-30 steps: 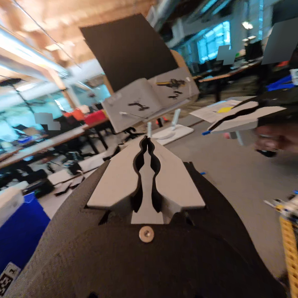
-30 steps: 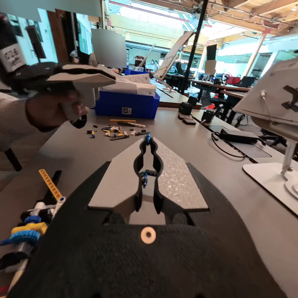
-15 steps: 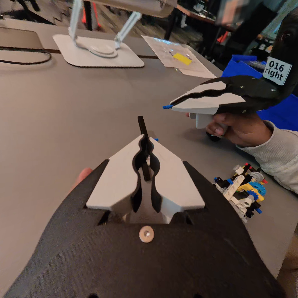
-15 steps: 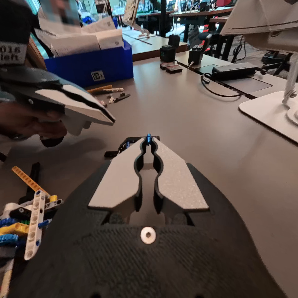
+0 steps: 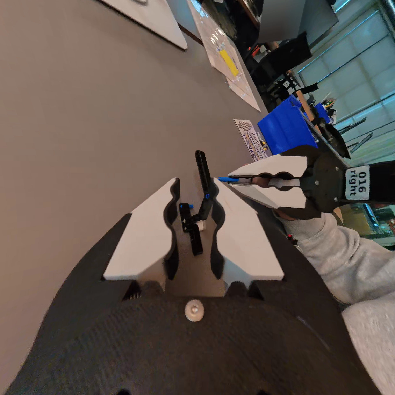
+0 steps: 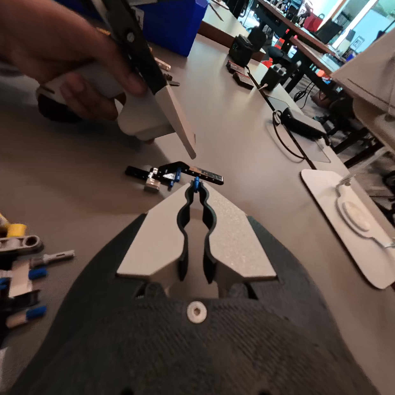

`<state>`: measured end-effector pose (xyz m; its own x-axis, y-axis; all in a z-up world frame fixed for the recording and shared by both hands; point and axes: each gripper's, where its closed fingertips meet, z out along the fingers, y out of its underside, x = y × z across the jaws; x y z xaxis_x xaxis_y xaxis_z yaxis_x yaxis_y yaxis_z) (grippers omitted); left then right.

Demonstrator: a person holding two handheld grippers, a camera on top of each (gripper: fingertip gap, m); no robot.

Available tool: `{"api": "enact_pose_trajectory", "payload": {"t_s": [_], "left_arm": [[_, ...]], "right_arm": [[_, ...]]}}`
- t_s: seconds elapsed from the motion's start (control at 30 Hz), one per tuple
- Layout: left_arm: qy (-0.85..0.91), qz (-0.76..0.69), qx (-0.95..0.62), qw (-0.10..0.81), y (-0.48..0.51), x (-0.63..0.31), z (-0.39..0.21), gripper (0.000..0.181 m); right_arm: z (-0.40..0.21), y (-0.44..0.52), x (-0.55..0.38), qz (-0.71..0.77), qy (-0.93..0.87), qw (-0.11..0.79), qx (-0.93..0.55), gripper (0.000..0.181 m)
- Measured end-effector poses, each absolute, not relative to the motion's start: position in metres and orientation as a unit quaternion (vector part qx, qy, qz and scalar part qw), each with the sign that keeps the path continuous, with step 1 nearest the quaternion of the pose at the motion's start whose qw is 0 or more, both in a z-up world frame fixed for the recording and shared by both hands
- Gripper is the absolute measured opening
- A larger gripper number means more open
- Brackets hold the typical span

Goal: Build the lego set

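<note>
On the matte grey table (image 5: 85, 128), spread left tongs (image 5: 195, 181) straddle black beams (image 5: 203, 171); right tongs (image 6: 195, 186) pinch a blue pin (image 6: 196, 185).

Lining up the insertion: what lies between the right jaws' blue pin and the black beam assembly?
Nothing: in the left wrist view only bare table separates the blue pin from the black beam assembly.

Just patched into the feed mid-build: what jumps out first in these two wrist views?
The right hand-held gripper is shut on a small blue pin, its tip almost at the long black beam of a small black lego assembly lying on the grey table. The left hand-held gripper hangs open over that same assembly, one finger beside the beam. A larger, multicoloured lego build sits at the lower left of the right wrist view.
</note>
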<state>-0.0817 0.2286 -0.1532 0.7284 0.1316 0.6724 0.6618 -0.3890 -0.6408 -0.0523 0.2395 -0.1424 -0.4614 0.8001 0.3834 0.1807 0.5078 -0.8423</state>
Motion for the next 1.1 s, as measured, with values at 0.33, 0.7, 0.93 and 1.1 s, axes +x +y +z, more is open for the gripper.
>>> {"api": "enact_pose_trajectory", "payload": {"t_s": [0.33, 0.7, 0.93, 1.1], "left_arm": [[-0.244, -0.337, -0.773, 0.480, 0.233, -0.072, -0.155, 0.027], [-0.212, -0.319, -0.786, 0.485, 0.234, -0.063, -0.156, 0.013], [-0.195, -0.357, -0.773, 0.486, 0.232, -0.057, -0.150, 0.012], [-0.179, -0.313, -0.793, 0.491, 0.229, -0.059, -0.151, 0.027]], "right_arm": [[-0.145, 0.236, -0.057, 0.367, -0.778, 0.419, -0.292, 0.003], [-0.149, 0.234, -0.059, 0.354, -0.785, 0.421, -0.284, 0.003], [-0.146, 0.232, -0.057, 0.366, -0.782, 0.419, -0.279, 0.003], [-0.148, 0.231, -0.057, 0.359, -0.786, 0.422, -0.273, 0.003]]}}
